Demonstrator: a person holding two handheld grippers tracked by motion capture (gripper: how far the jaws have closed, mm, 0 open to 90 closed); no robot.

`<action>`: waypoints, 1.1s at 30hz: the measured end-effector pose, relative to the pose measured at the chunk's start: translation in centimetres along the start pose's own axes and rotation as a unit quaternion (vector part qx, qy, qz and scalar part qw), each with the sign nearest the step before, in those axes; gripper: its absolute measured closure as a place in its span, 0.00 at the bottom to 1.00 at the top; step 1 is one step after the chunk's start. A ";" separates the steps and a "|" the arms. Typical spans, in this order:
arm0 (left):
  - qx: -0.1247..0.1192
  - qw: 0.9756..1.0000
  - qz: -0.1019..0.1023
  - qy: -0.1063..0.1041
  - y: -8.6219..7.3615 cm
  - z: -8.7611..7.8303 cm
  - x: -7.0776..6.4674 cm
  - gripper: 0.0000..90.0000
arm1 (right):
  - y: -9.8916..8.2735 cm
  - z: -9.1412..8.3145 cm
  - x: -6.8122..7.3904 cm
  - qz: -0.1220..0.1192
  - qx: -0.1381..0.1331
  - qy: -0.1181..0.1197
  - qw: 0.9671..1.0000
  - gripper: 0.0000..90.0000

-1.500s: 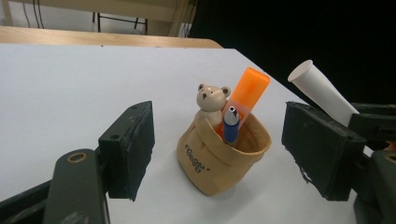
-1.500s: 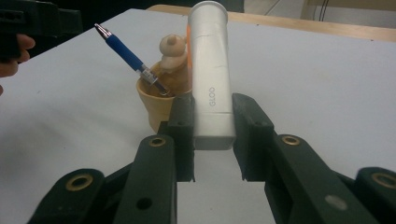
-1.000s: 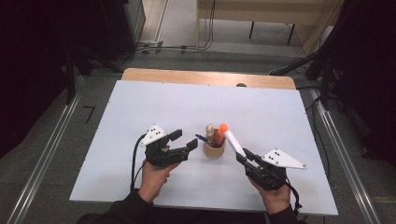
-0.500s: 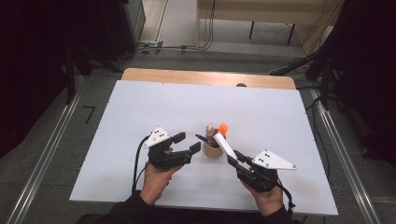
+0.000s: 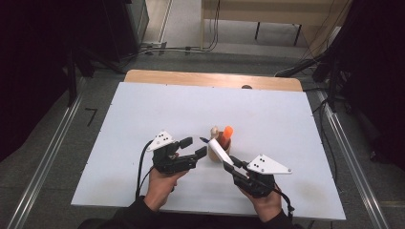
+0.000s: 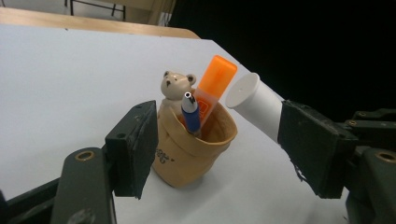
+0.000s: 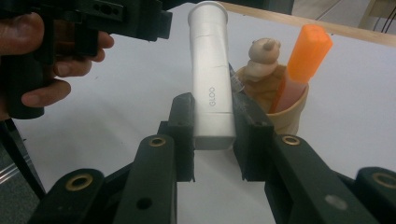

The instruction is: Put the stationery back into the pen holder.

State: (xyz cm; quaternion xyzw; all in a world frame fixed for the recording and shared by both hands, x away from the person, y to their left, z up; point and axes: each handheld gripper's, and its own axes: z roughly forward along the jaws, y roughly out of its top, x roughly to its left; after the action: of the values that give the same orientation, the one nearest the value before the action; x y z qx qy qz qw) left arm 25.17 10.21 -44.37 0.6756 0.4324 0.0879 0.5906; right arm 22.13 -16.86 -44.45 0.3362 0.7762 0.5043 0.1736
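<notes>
A tan pen cup (image 5: 224, 153) with a small bear figure (image 5: 214, 130) stands near the table's front middle. It holds an orange highlighter (image 5: 226, 133) and a blue pen (image 6: 190, 114). My right gripper (image 5: 234, 167) is shut on a white tube (image 5: 218, 150) that slants up and left, its capped end level with the cup's near rim. In the right gripper view the tube (image 7: 212, 79) sits upright between the pads, left of the cup (image 7: 289, 116). My left gripper (image 5: 196, 146) is open just left of the cup; the cup (image 6: 187, 158) shows between its spread jaws.
The white table top (image 5: 143, 114) stretches bare to the back and both sides, with a wooden strip (image 5: 210, 78) along its far edge. Dark equipment and cables lie on the floor beyond. The hand holding the left gripper (image 7: 56, 70) is close to the tube.
My right gripper has carried the white tube leftward to the cup, so its capped end now sits by the cup's rim. The left gripper has barely moved.
</notes>
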 end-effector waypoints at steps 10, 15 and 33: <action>0.006 1.000 -0.008 -0.009 -0.1 0.2 -0.1 0.33 | 0.1 0.6 0.6 -0.009 0.001 0.009 1.000 0.77; 0.008 1.000 -0.011 -0.014 -0.1 0.3 -0.1 0.33 | 0.1 1.1 0.9 -0.013 0.003 0.013 1.000 0.77; 0.029 0.998 -0.042 -0.042 -0.6 0.9 0.2 0.34 | 0.1 2.2 2.1 -0.033 0.000 0.024 0.999 0.77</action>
State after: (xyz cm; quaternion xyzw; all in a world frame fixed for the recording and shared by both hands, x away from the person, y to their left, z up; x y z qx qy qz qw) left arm 25.58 9.66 -45.29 0.6765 0.4376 0.0221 0.5919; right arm 21.98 -13.87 -45.21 0.2982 0.7906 0.5064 0.1719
